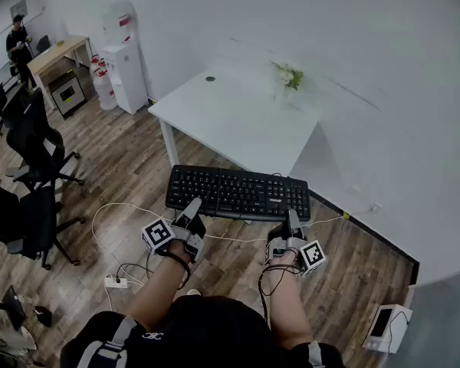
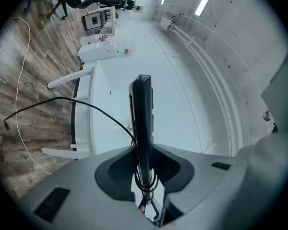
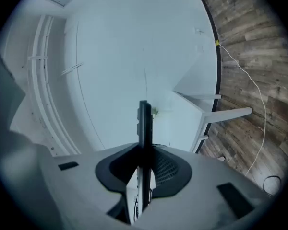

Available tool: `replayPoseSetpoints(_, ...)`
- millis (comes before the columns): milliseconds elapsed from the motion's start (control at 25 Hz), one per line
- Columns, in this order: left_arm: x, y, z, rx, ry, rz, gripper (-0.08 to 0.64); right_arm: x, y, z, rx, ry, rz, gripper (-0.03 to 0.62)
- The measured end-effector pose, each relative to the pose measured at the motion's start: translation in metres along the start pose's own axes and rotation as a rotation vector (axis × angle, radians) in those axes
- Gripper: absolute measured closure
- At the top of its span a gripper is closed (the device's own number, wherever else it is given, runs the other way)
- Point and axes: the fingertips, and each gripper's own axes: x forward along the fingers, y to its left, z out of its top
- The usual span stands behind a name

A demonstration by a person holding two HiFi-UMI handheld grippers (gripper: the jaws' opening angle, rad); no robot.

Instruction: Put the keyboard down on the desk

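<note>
The left gripper (image 1: 192, 206) is clamped on the near long edge of the flat black computer keyboard (image 1: 238, 192). The right gripper (image 1: 292, 216) pinches the same edge further along. In each gripper view the jaws stand narrow, pads pressed against the thin slab, which shows edge-on between them. The keyboard hangs level in the air in front of the person, over the wooden floor and just short of the near edge of the white rectangular desk (image 1: 238, 125); it is not down yet.

Both grips sit on one edge, so the far side hangs unsupported. I think a jolt or a loose pinch could let it droop or slide out. The keyboard's thin black cable (image 2: 89, 106) trails loose off to the side and might catch the desk's corner or leg as the keyboard goes over. Pushed too far, it could nudge the small clear vase of pale flowers (image 1: 288, 80) near the desk's far side.
</note>
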Motion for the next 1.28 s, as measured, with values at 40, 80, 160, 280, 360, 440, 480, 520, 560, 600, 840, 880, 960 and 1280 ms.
replayPoseSetpoints(40,0.0,-0.001,-0.001,0.0,0.002,0.0,0.461,-0.001,0.0,0.001,-0.002,0.001,0.002,0.523)
replayPoseSetpoints(80,0.001,-0.001,-0.002,0.0,0.003,0.0,0.462,-0.001,0.001,0.001,-0.004,0.003,0.004,0.523)
replayPoseSetpoints(160,0.0,-0.001,-0.003,0.004,0.003,0.002,0.462,-0.002,0.002,0.002,-0.008,0.007,0.008,0.523)
replayPoseSetpoints(280,-0.001,-0.001,-0.006,0.012,0.0,0.006,0.462,-0.002,0.001,0.003,-0.009,0.014,0.003,0.523)
replayPoseSetpoints(360,-0.001,0.001,-0.007,0.019,0.002,0.014,0.462,-0.002,0.0,0.004,-0.009,0.017,-0.003,0.523)
replayPoseSetpoints(440,-0.001,0.002,-0.007,0.02,0.001,0.017,0.462,-0.001,-0.002,0.005,-0.019,0.018,-0.004,0.523)
replayPoseSetpoints(480,-0.001,0.002,-0.007,0.02,0.002,0.016,0.462,0.0,-0.002,0.005,-0.023,0.019,-0.004,0.522)
replayPoseSetpoints(520,-0.001,0.001,-0.006,0.021,0.002,0.013,0.46,0.0,-0.002,0.004,-0.027,0.019,-0.004,0.522)
replayPoseSetpoints(560,-0.001,0.001,-0.006,0.022,0.004,0.012,0.46,0.0,-0.002,0.003,-0.029,0.018,-0.004,0.522)
replayPoseSetpoints(600,-0.001,0.001,-0.005,0.022,0.006,0.011,0.459,0.0,-0.002,0.003,-0.03,0.016,-0.004,0.52)
replayPoseSetpoints(840,-0.009,0.004,0.01,0.016,0.012,0.002,0.459,-0.002,-0.004,-0.015,-0.03,-0.002,-0.012,0.518)
replayPoseSetpoints(880,-0.012,0.004,0.015,0.014,0.015,0.002,0.459,-0.003,-0.004,-0.021,-0.03,-0.006,-0.013,0.518)
replayPoseSetpoints(960,-0.018,0.008,0.023,0.01,0.022,0.003,0.459,-0.004,-0.004,-0.032,-0.036,-0.011,-0.009,0.518)
replayPoseSetpoints(1280,-0.042,0.013,0.054,0.03,0.087,-0.026,0.459,-0.026,-0.013,-0.075,-0.051,-0.077,0.007,0.515)
